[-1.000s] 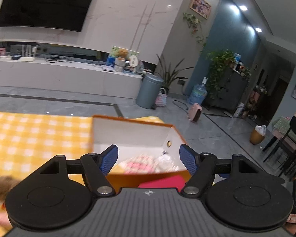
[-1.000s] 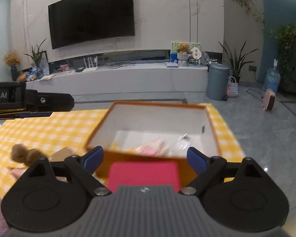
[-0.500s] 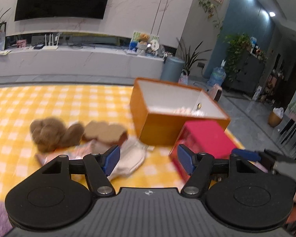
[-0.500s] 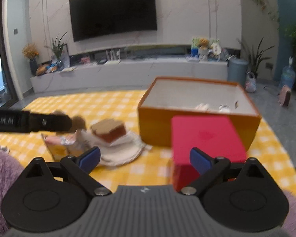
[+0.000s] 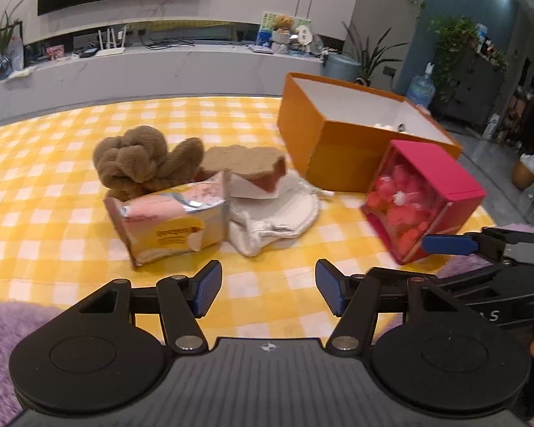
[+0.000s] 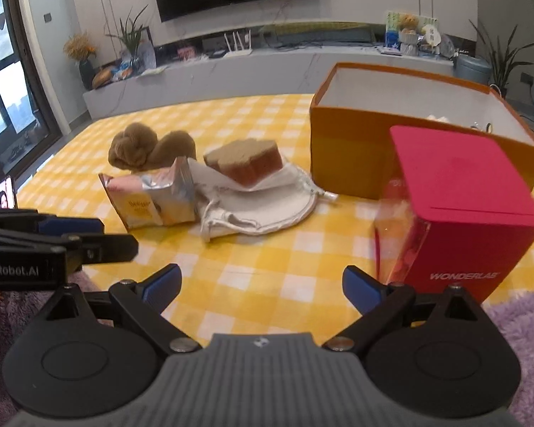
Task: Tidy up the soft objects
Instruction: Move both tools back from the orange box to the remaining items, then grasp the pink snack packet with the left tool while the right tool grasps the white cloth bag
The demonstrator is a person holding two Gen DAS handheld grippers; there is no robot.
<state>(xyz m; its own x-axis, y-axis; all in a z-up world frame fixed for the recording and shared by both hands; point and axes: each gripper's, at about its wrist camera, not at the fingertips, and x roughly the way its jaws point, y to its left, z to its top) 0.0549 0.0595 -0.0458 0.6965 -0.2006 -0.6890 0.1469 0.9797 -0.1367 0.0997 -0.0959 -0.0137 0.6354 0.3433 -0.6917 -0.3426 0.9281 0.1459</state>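
brown plush toy (image 5: 144, 158) sits at the far left of the heap on the yellow check cloth (image 5: 53, 213), ahead and left of the left gripper (image 5: 265, 288). nearer lies the foil snack pack (image 5: 169, 219), its long axis running crosswise to the fingers. the left gripper is nearer; its jaws have just been narrowing, nothing between them. the right gripper (image 6: 261, 290) gapes wide and empty, the red box (image 6: 459, 195) just beside its right finger, the orange box (image 6: 409, 135) beyond.
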